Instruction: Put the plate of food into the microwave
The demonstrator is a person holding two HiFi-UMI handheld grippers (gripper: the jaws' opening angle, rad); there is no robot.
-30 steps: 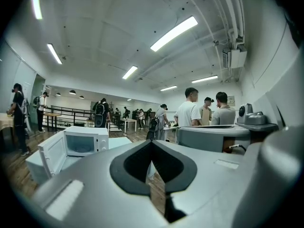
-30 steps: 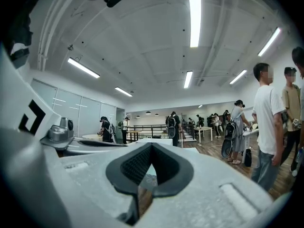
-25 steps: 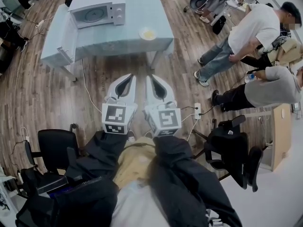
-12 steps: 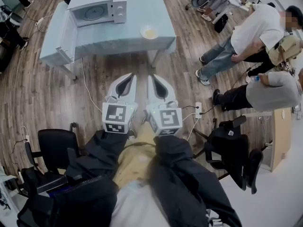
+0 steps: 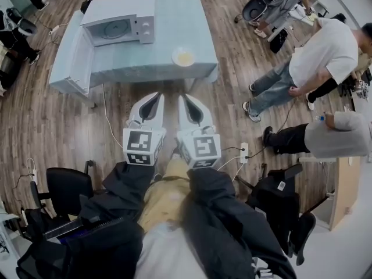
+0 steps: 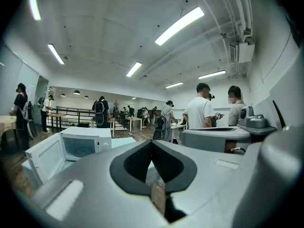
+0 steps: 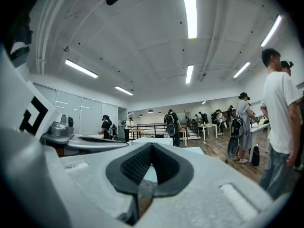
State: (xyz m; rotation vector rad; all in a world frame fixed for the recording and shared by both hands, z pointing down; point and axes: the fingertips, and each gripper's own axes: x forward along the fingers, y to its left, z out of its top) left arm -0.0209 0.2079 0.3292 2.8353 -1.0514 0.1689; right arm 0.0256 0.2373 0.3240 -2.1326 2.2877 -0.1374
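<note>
Both grippers are held side by side at waist height, pointing roughly level toward the table (image 5: 174, 22), well short of it.

Left gripper (image 5: 157, 96): in the left gripper view its jaws (image 6: 152, 144) meet at the tips, with only the dark pad outline bowing apart behind them. Nothing sits between them; claw closed, empty.

Right gripper (image 5: 182, 96): same in the right gripper view (image 7: 151, 147), tips together and nothing pinched. Closed, empty. The marker cubes of both face up at the head camera, just beside each other.

Plate of food (image 5: 183, 56): a small pale plate with something yellowish on it, resting on the light blue tablecloth near the table's front edge, toward the right end. It is apart from both grippers and untouched.

Microwave (image 5: 119, 19): white, on the left part of the same table, well to the left of the plate. Its door (image 5: 72, 51) stands fully open, swung out past the table's left end, and the round turntable shows in the bare cavity. The left gripper view shows the open cavity and door too (image 6: 78, 145).

Surroundings: wooden floor (image 5: 46, 121); a power strip (image 5: 243, 149) on the floor to the right; black chair (image 5: 65, 186) at lower left. A person in a white T-shirt (image 5: 322, 54) bends over at right; another in grey (image 5: 334, 135) is low to the floor beside them.
</note>
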